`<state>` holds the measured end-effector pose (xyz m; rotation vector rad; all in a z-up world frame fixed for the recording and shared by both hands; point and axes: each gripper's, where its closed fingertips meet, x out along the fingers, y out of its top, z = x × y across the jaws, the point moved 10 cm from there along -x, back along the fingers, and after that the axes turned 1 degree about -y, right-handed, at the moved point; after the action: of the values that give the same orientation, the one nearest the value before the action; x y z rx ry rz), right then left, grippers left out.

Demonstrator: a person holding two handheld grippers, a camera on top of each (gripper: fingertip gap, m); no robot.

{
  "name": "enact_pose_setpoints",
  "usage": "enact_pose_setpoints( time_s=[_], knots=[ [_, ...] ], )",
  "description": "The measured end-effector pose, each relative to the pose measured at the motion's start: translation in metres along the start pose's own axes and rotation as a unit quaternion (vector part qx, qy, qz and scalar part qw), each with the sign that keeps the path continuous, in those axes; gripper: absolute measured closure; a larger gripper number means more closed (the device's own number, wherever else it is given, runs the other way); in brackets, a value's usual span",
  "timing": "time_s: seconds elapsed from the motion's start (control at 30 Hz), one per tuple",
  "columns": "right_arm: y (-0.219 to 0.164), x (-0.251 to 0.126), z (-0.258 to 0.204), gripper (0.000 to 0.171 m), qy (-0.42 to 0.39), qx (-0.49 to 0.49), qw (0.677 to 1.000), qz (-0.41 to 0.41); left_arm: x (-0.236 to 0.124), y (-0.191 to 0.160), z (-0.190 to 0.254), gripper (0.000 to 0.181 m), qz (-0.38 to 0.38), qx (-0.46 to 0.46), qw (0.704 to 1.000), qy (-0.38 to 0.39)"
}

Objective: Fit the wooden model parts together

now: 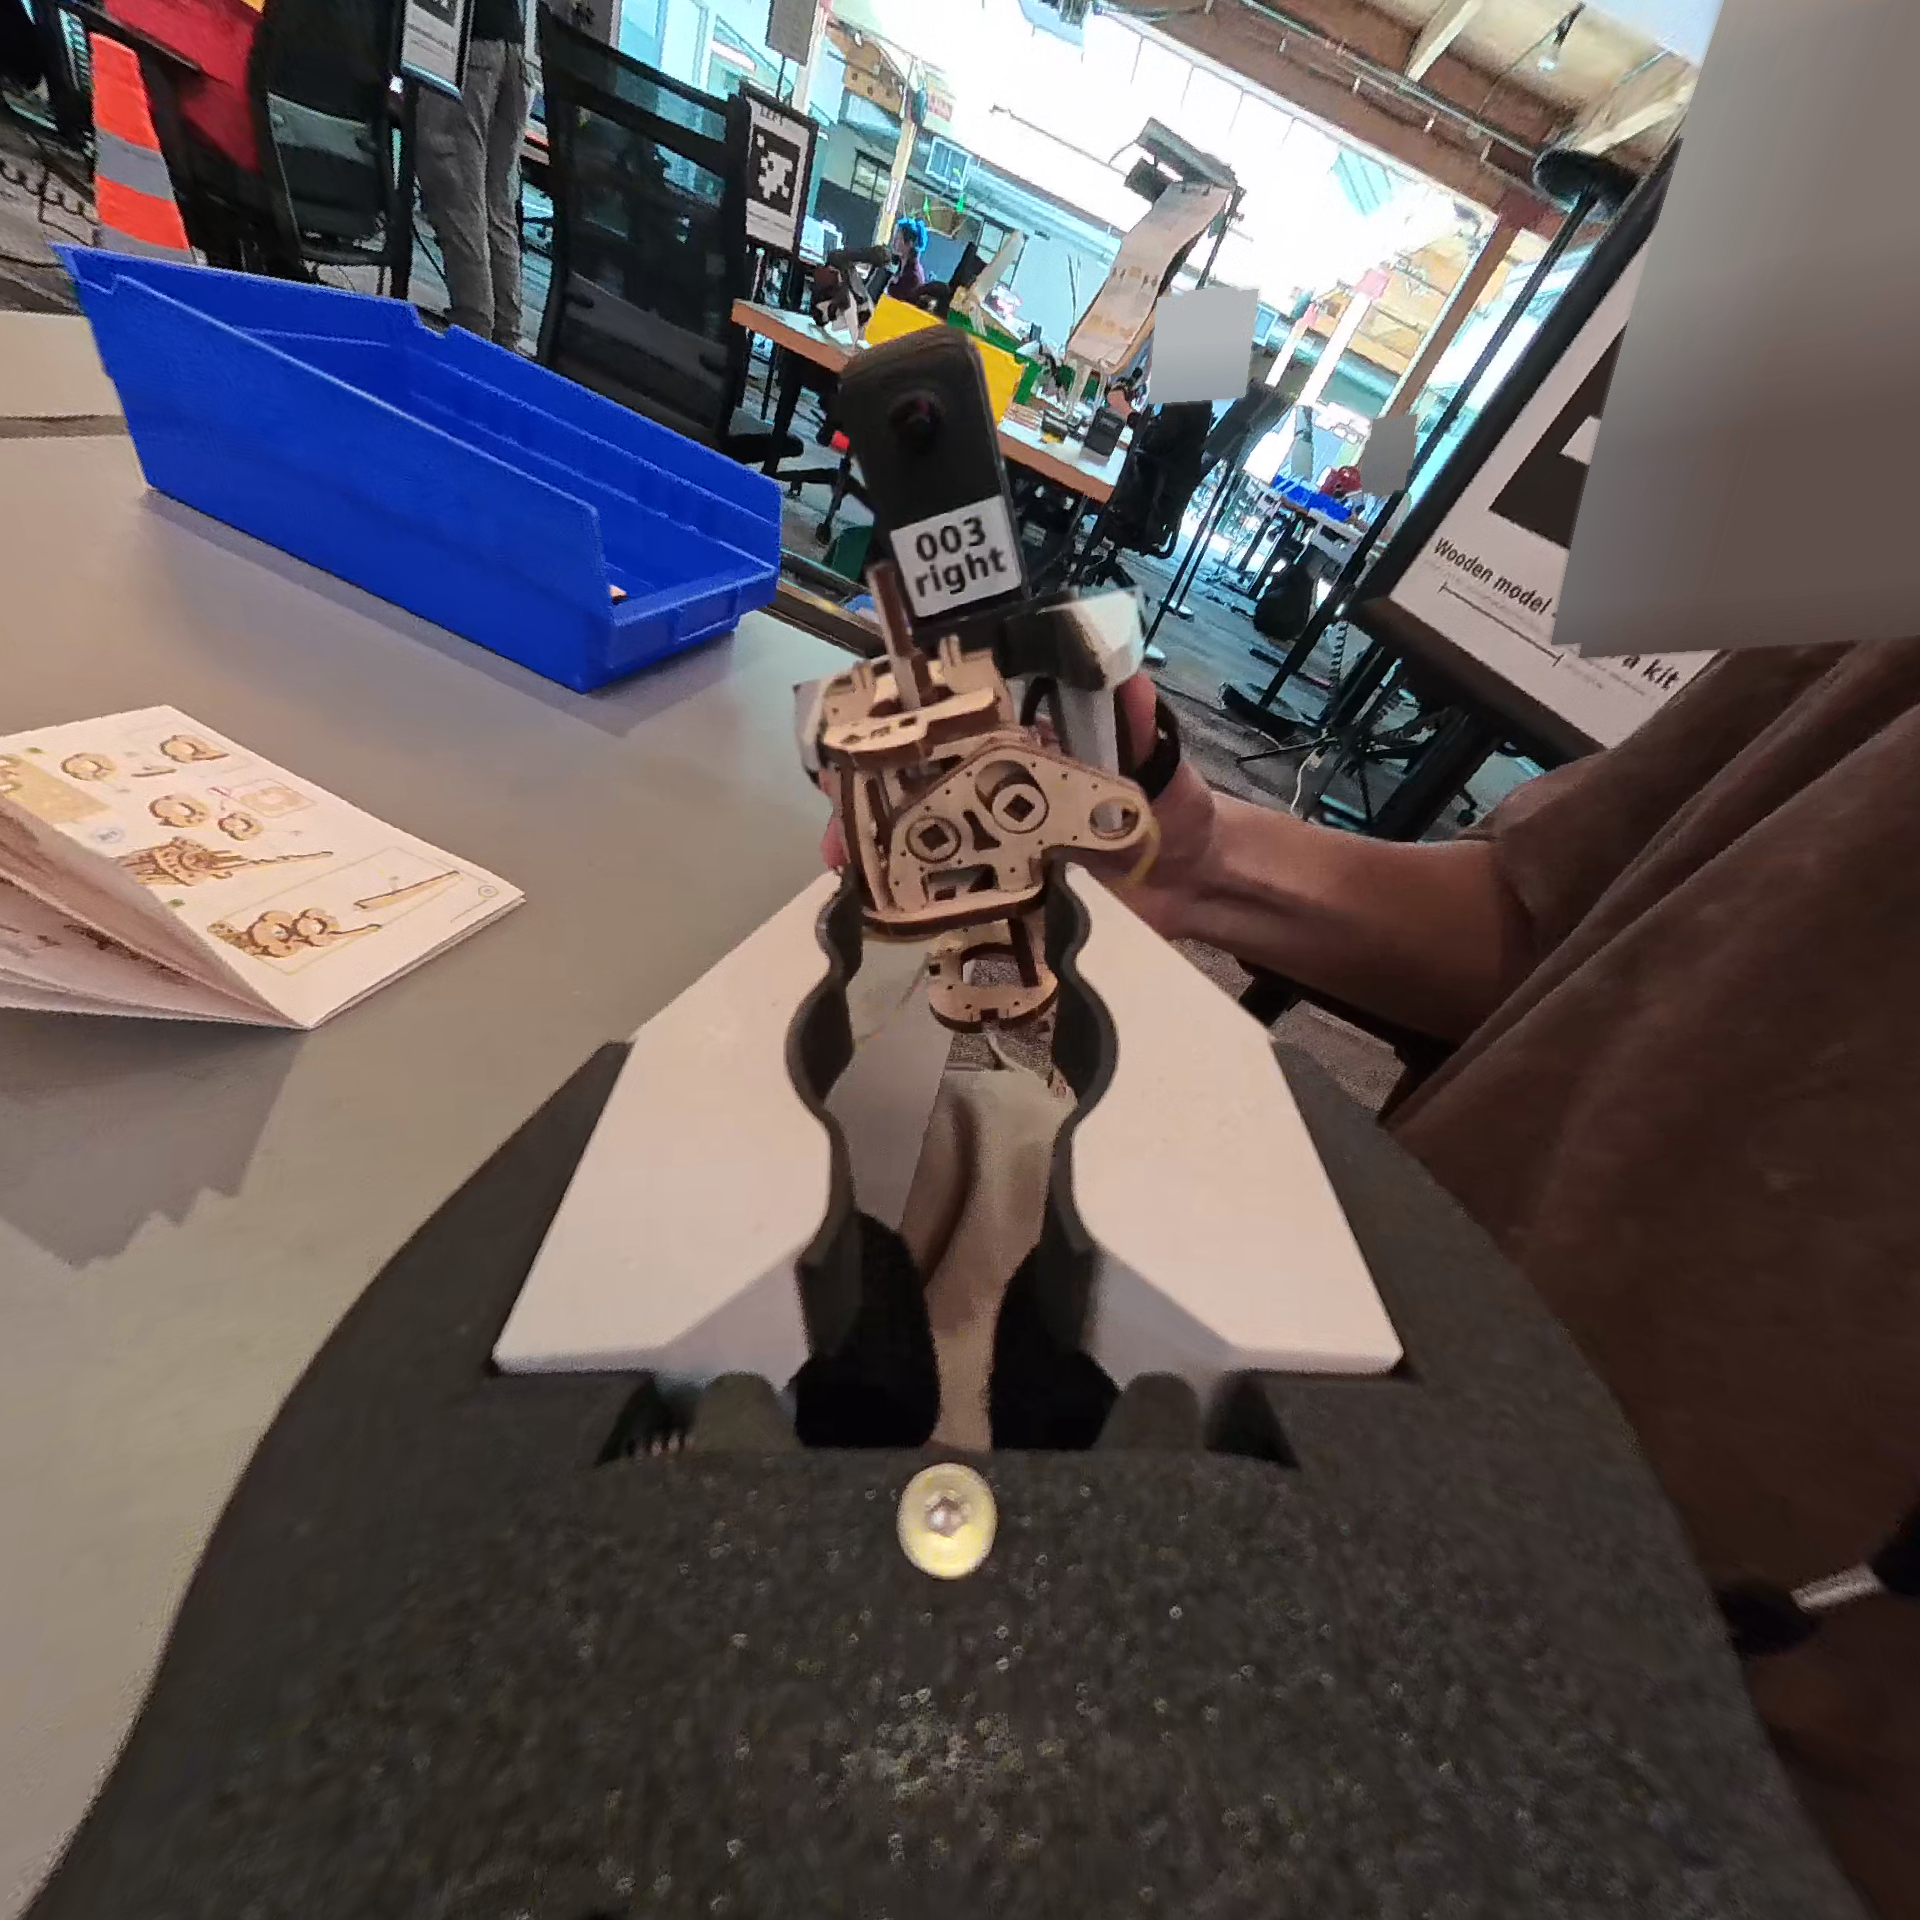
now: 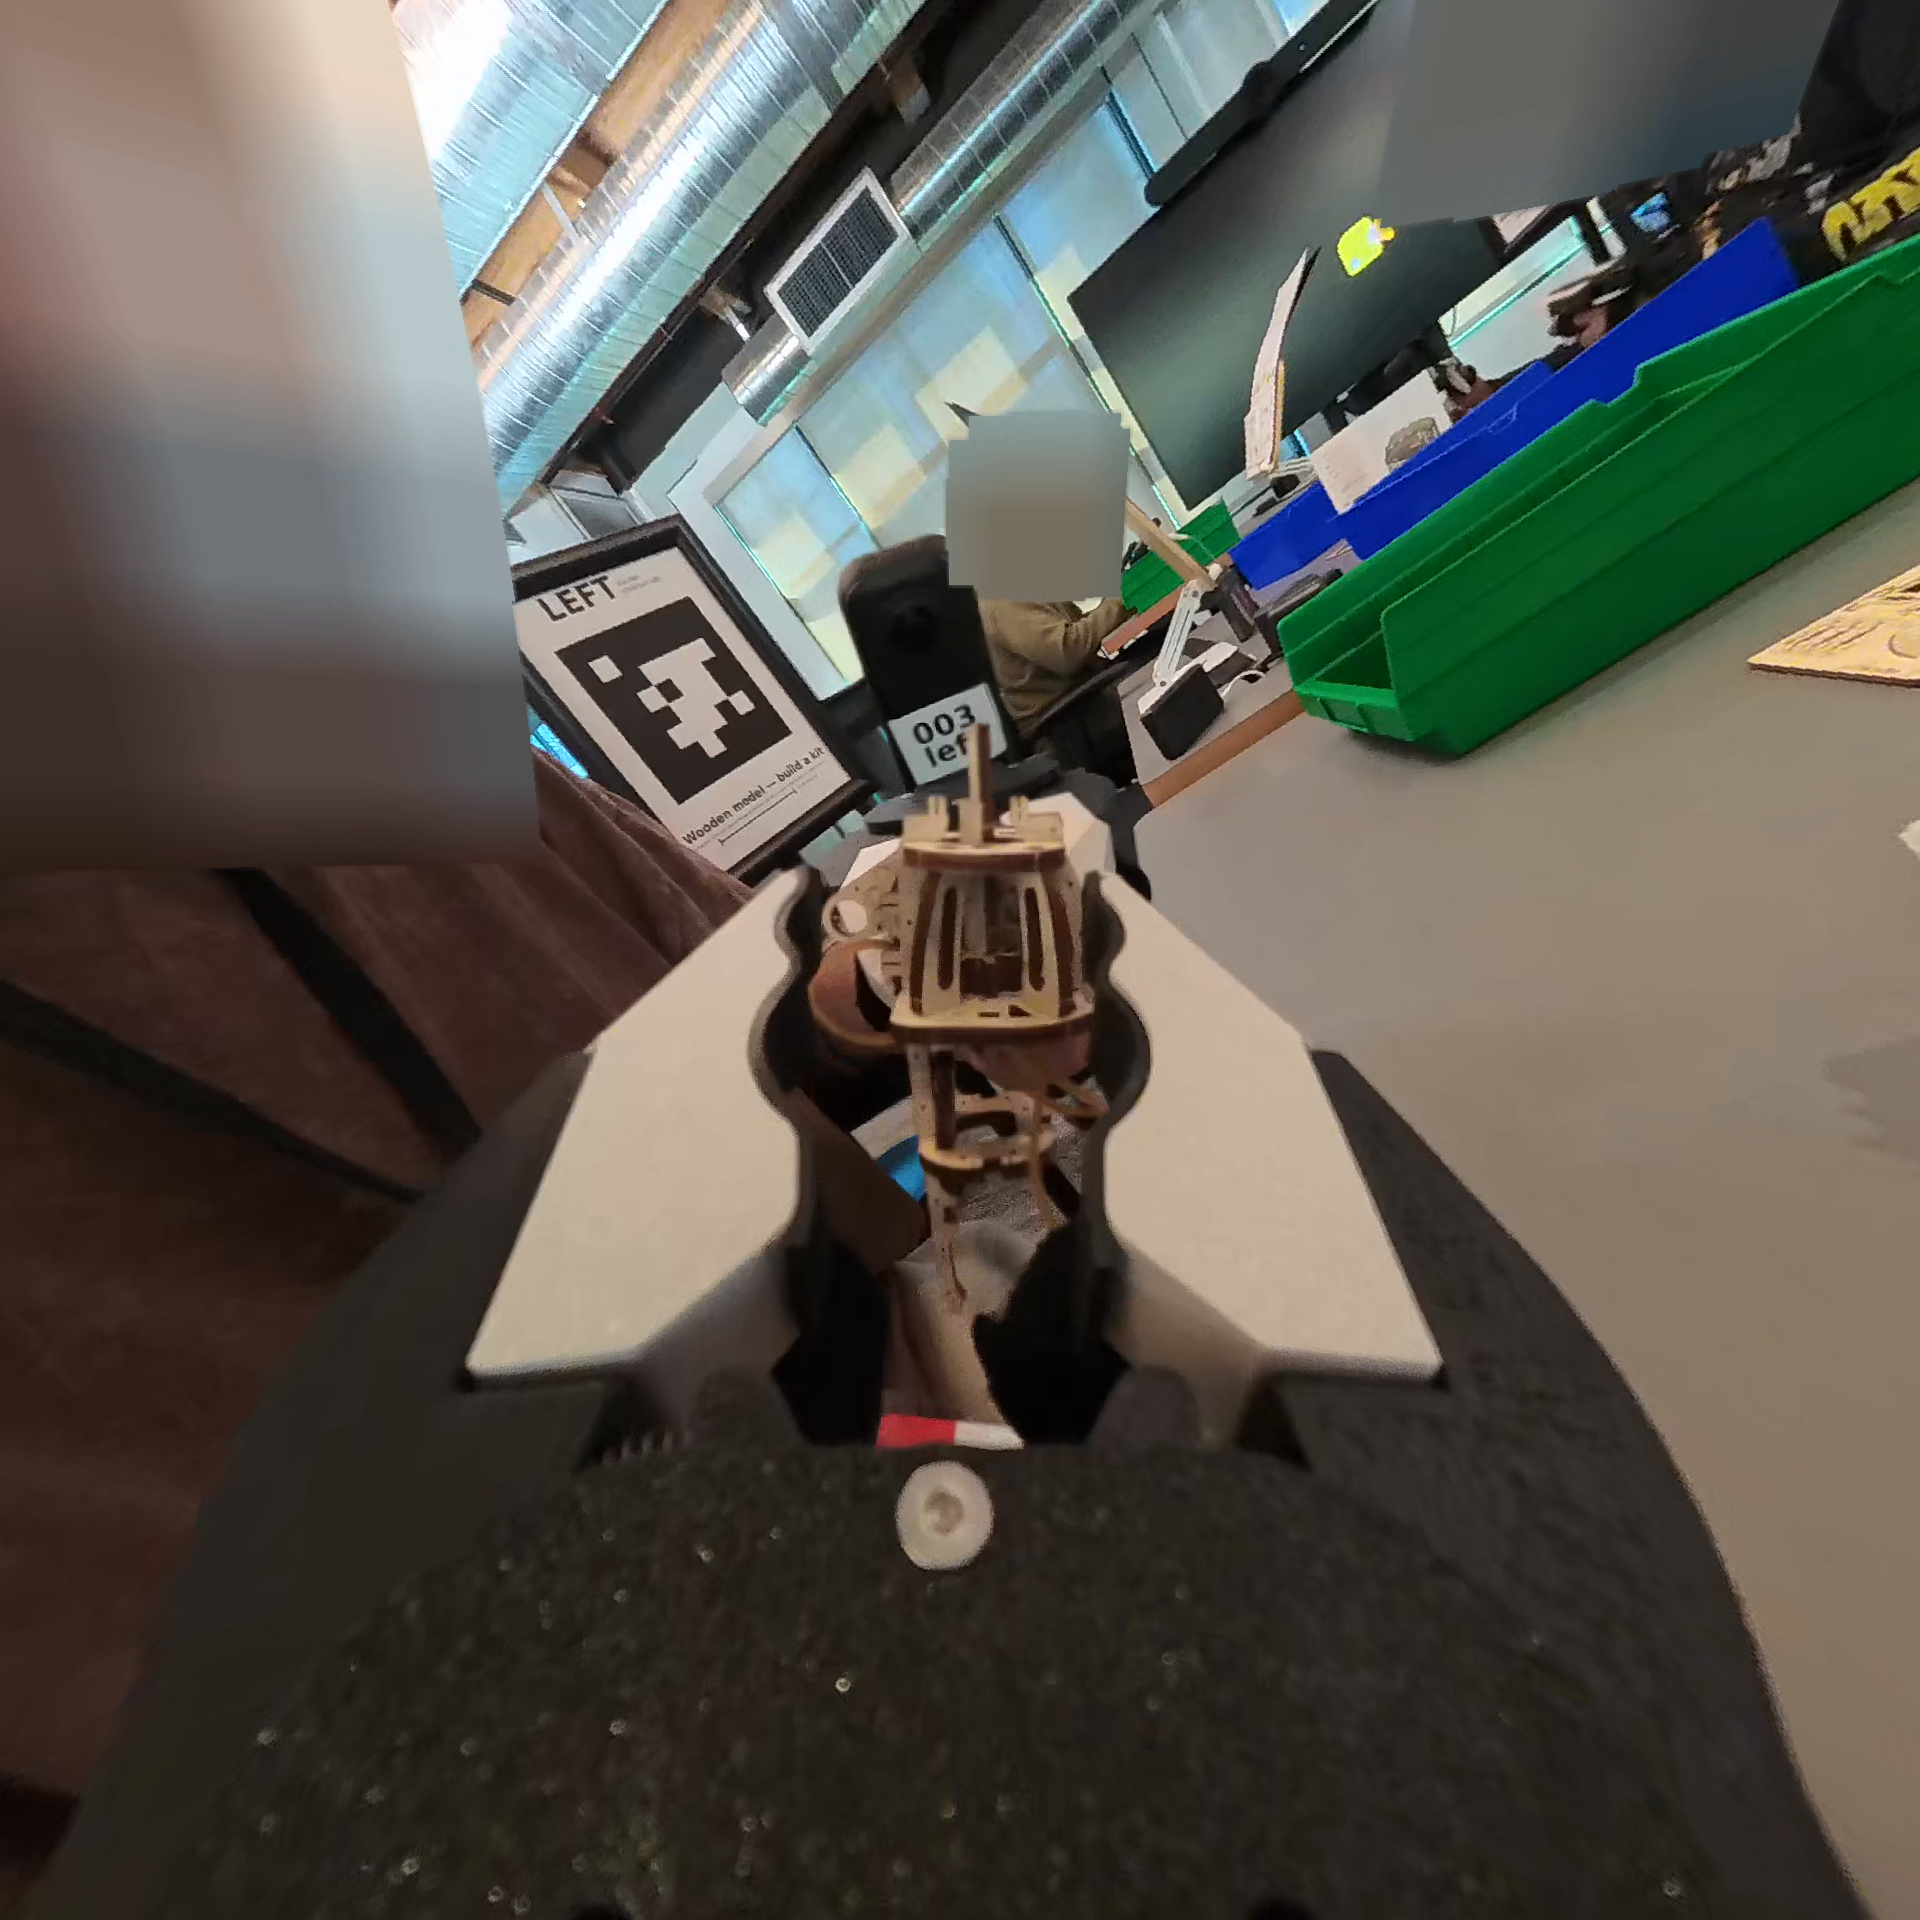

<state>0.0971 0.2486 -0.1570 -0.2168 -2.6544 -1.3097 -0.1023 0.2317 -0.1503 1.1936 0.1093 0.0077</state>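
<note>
The wooden model [image 1: 966,821] is a light laser-cut plywood assembly with a thin post sticking up, held in the air above the grey table [image 1: 520,675]. My left gripper [image 1: 951,920] is shut on its lower end between the black wavy pads. My right gripper [image 1: 940,717] faces it from the other side and grips the upper part. In the right wrist view the model [image 2: 982,956] sits between my right gripper's [image 2: 956,914] fingers, with the left gripper [image 2: 977,831] just behind it. Where exactly the pads touch the model is partly hidden.
A blue bin [image 1: 416,457] and an open instruction booklet [image 1: 208,862] lie on the table to the left. A green bin [image 2: 1610,520], a blue bin [image 2: 1455,468] and a wooden parts sheet [image 2: 1849,634] are at the right. A person's brown-sleeved arm [image 1: 1558,935] is close by.
</note>
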Motion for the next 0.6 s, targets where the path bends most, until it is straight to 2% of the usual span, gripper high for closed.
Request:
enact_pose_setpoints(
  time_s=[0.1, 0.2, 0.3, 0.37, 0.53, 0.6],
  knots=[
    [0.002, -0.003, 0.000, 0.122, -0.013, -0.008, 1.000, 0.006, 0.001, 0.000, 0.002, 0.148, -0.016, 0.035, 0.999, 0.021],
    [0.001, -0.005, 0.000, 0.122, -0.034, -0.040, 0.999, -0.010, 0.004, -0.004, 0.010, 0.148, -0.058, 0.144, 0.985, 0.069],
    [0.000, -0.009, 0.001, 0.122, -0.061, -0.065, 0.995, -0.054, 0.004, -0.004, 0.019, 0.148, -0.091, 0.255, 0.955, 0.124],
    [0.001, -0.011, -0.001, 0.121, -0.057, -0.063, 0.995, -0.054, 0.004, -0.004, 0.023, 0.148, -0.107, 0.311, 0.932, 0.152],
    [0.002, -0.013, -0.002, 0.120, -0.066, -0.054, 0.995, -0.049, 0.001, -0.008, 0.022, 0.148, -0.133, 0.395, 0.884, 0.210],
    [0.000, -0.011, -0.001, 0.116, -0.097, -0.061, 0.992, -0.061, 0.001, -0.008, 0.021, 0.148, -0.147, 0.427, 0.860, 0.238]
  ],
)
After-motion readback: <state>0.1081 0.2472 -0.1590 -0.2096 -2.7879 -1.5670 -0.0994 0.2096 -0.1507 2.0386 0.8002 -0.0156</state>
